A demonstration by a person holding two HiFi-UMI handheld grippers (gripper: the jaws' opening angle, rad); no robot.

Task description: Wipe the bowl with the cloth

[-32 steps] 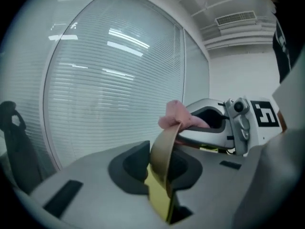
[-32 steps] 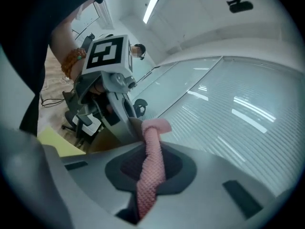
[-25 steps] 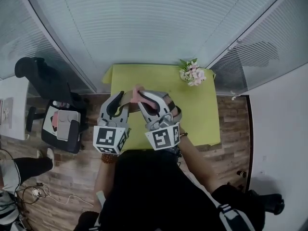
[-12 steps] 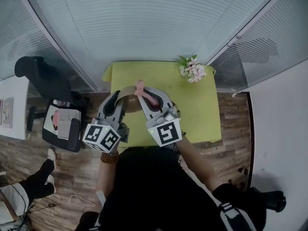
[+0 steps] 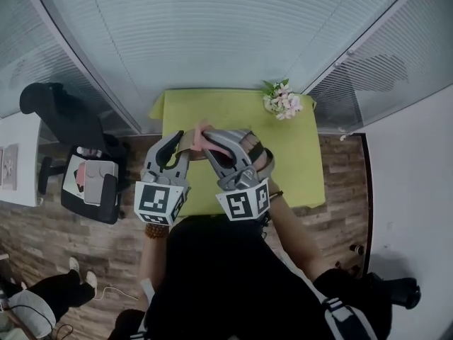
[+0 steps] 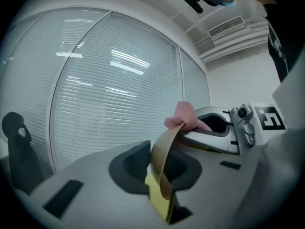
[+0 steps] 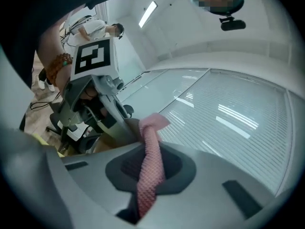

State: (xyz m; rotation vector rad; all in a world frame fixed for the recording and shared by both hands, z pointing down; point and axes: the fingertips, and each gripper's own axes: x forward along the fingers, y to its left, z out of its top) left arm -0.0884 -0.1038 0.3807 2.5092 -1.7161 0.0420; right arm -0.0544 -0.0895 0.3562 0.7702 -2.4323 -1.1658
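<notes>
Above the green table I hold a brown bowl on edge between both grippers. My left gripper is shut on the bowl's thin tan rim; its jaws have just been closing with the rim between them. My right gripper is shut on a pink cloth, which runs up between its pads. The cloth's bunched end lies against the top of the bowl's rim. In the left gripper view the right gripper's body sits just behind the bowl. The bowl's inside is mostly hidden.
A small bunch of pink and white flowers stands at the table's far right corner. A black office chair and a stool with papers are to the left. Slatted glass walls rise behind. A person's legs show at the bottom left.
The left gripper, tilted half a second ago, has rolled back to how it stood a second ago. The right gripper has rolled a little. The cloth stays at the bowl's rim.
</notes>
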